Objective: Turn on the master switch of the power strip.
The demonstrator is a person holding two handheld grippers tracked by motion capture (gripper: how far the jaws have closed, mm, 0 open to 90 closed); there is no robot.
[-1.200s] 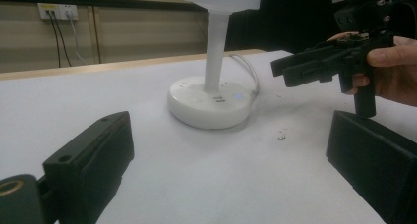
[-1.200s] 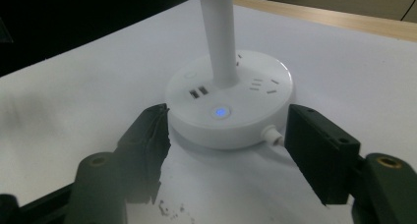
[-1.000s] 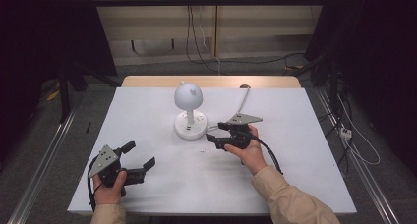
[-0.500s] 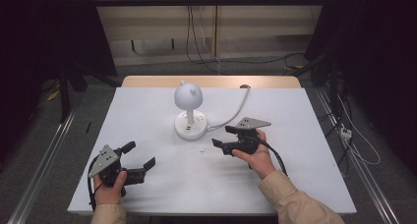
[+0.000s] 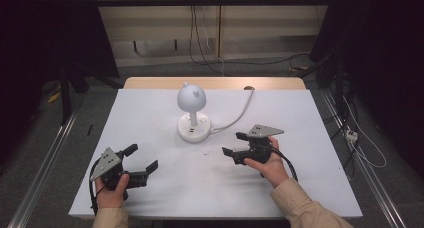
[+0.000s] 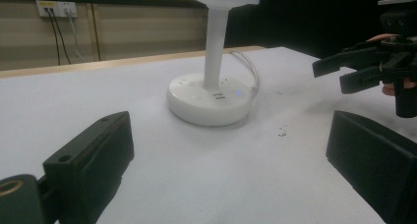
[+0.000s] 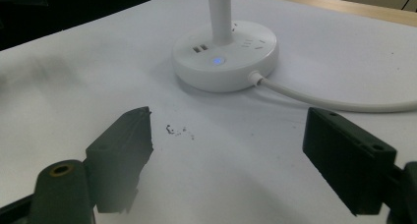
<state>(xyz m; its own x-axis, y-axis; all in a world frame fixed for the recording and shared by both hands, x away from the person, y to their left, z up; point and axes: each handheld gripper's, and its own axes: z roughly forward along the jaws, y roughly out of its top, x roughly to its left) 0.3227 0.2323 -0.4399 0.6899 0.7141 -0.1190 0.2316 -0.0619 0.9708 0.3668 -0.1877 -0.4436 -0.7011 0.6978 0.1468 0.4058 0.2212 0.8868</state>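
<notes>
High view lamp spot: the white lamp (image 5: 193,114) stands near the middle of the table (image 5: 320,188), toward the far side.
Lamp shape: it stands straight up, with a thin pole on a round base and a round head on top.
Lamp cord: the cord (image 5: 235,117) runs from the base away to the far right edge.
Right gripper: the right gripper (image 5: 235,144) has its jaws wide apart with nothing between them. The jaws have just been opening.
Left gripper: the left gripper (image 5: 141,157) has its jaws wide apart and empty too, low at the near left.
Which way: the lamp lies ahead and to the left of the right gripper.
Who is closer: the right gripper is nearer the lamp base; the left one is well apart from it.
Little light: in the right gripper view a blue button (image 7: 217,61) glows on the base, facing the jaws.
</notes>
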